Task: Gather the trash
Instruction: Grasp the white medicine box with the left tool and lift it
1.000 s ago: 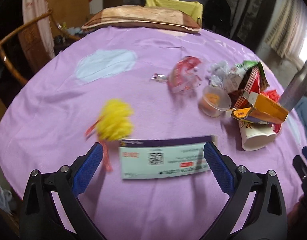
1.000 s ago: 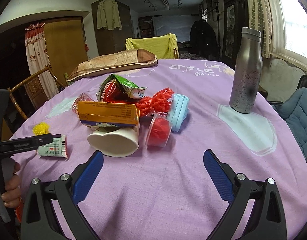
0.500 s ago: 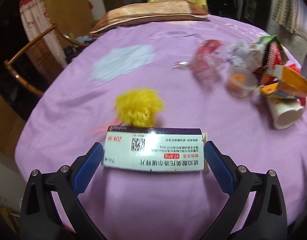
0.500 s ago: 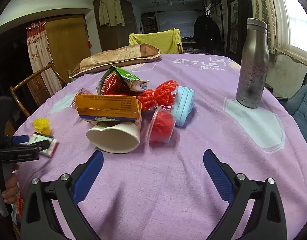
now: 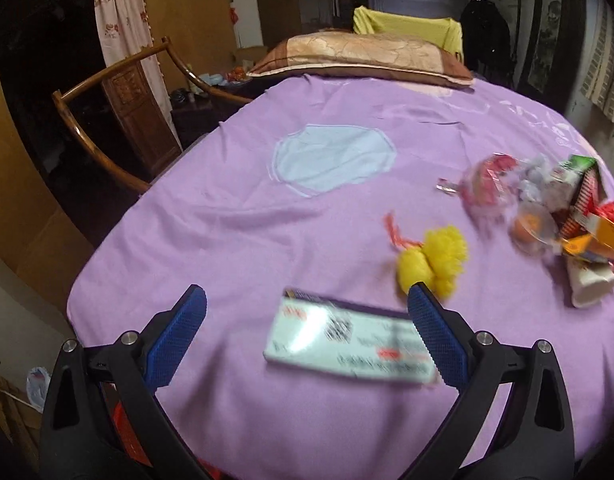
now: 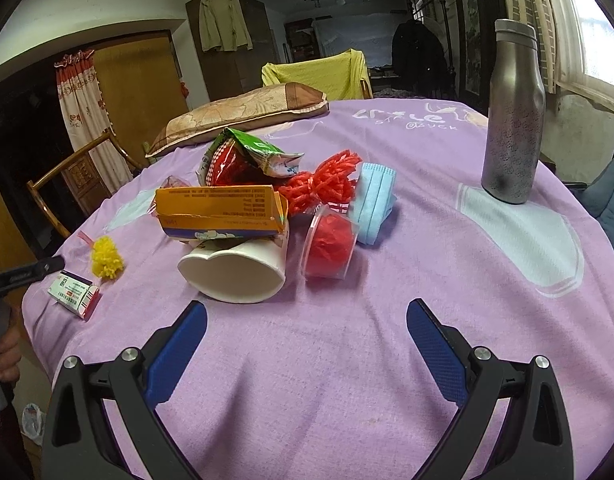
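The left claw (image 5: 305, 306) stands wide over the near edge of the worktop (image 5: 235, 232), holding nothing. The flat white medicine box (image 5: 349, 340) lies on the purple cloth between its blue pads (image 5: 435, 340), closer to the right pad; whether that pad touches it cannot be told through the blur. Just beyond the box sits a yellow pompom (image 5: 435, 258) with a red string, and farther off on that same side lies the trash heap (image 5: 567, 216).

The right claw (image 6: 307, 316) is also spread wide and empty, hovering above bare cloth. Taking the tipped white paper cup (image 6: 235, 276) as landmark: it lies on its side just ahead of the claw's left finger, mouth toward the camera. An orange carton (image 6: 221, 212) rests on top of it. A clear tub with red filling (image 6: 329, 246) is just to its right, with a folded blue face mask (image 6: 373, 204) beyond that. Behind the cup are a red shredded bundle (image 6: 325, 186) and a green-and-red snack bag (image 6: 243, 160). Well off to the cup's right stands a steel bottle (image 6: 513, 128), upright. To the cup's left lie the pompom and the medicine box, by the worktop's edge.
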`<action>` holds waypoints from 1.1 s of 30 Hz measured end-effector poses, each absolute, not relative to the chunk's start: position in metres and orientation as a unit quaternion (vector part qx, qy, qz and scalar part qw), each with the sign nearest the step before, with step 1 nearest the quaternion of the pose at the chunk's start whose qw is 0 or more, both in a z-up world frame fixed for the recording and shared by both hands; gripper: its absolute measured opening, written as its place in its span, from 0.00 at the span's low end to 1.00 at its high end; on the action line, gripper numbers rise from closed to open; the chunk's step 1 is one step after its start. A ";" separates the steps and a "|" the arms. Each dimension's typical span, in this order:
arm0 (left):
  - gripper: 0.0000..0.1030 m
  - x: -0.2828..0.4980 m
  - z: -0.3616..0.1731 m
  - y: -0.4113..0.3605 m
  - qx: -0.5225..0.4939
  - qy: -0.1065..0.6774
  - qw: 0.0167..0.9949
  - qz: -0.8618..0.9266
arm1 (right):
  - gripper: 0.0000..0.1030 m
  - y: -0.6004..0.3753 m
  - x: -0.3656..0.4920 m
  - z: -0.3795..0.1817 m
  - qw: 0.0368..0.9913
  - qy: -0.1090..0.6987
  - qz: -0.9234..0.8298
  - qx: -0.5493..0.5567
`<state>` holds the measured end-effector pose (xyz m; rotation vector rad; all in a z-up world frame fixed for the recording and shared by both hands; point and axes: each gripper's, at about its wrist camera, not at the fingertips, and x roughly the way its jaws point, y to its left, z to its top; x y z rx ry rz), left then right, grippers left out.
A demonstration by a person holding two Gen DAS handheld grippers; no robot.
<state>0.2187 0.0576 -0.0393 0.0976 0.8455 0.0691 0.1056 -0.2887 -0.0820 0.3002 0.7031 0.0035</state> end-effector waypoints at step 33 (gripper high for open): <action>0.94 0.195 -0.075 0.028 0.162 0.431 0.887 0.047 | 0.95 -0.299 0.105 -0.087 0.919 0.343 0.017 0.193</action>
